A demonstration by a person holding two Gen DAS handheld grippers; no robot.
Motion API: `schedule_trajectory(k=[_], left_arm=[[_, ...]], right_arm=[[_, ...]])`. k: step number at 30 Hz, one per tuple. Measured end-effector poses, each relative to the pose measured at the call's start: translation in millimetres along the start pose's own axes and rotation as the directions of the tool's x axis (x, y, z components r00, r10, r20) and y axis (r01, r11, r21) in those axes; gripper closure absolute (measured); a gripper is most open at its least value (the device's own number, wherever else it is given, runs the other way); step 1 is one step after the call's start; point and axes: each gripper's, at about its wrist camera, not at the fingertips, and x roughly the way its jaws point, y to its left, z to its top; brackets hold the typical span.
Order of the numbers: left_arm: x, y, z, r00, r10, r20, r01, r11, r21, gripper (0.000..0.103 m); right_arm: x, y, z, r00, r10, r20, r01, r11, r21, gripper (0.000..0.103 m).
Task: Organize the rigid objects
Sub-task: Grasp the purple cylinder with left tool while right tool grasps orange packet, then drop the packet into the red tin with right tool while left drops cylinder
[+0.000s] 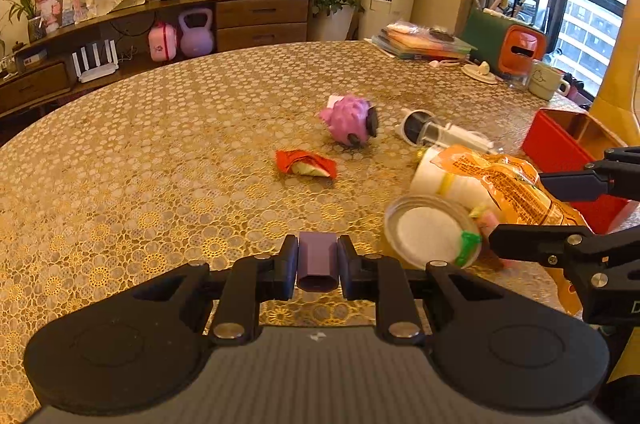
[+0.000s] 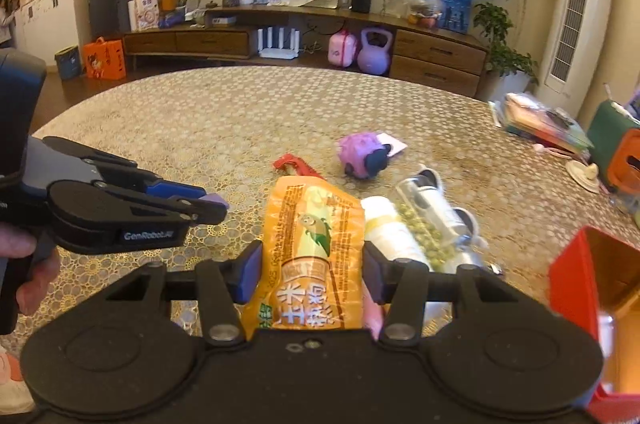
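Note:
My left gripper [image 1: 318, 266] is shut on a small purple block [image 1: 317, 262] and holds it above the table; it also shows at the left of the right wrist view [image 2: 208, 206]. My right gripper [image 2: 312, 270] is open with an orange corn pouch [image 2: 308, 244] between its jaws; the pouch lies on the table [image 1: 516, 184]. A white roll [image 2: 394, 230], a clear jar with green beads [image 2: 430, 216], a round lidded tub [image 1: 432, 230], a pink spiky toy [image 1: 350, 120] and a red wrapper [image 1: 306, 164] lie on the table.
A red box [image 2: 572, 284] stands open at the right, also in the left wrist view [image 1: 560, 148]. Books [image 1: 420, 44], a green and orange holder [image 1: 504, 44] and a mug [image 1: 546, 80] stand at the far right edge. The round table [image 1: 160, 144] has a gold lace cloth.

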Motion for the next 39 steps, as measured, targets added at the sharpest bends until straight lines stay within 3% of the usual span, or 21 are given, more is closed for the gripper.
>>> schedule_trajectory(k=[16,39], left_arm=[[-28.0,-81.6,45.8,0.990,-0.142,-0.004,0.142,0.987,0.077,0.082],[38.2,-234.1,111.2,0.967,-0.247,-0.067,0.256,0.937,0.237,0.082]], right_arm=[[-71.3,-76.1,-6.0,0.987,-0.158,0.021,0.155,0.980,0.122,0.052],[-92.0,-207.9,-43.0,0.939,-0.342,-0.045,0.342,0.905,0.254,0.052]])
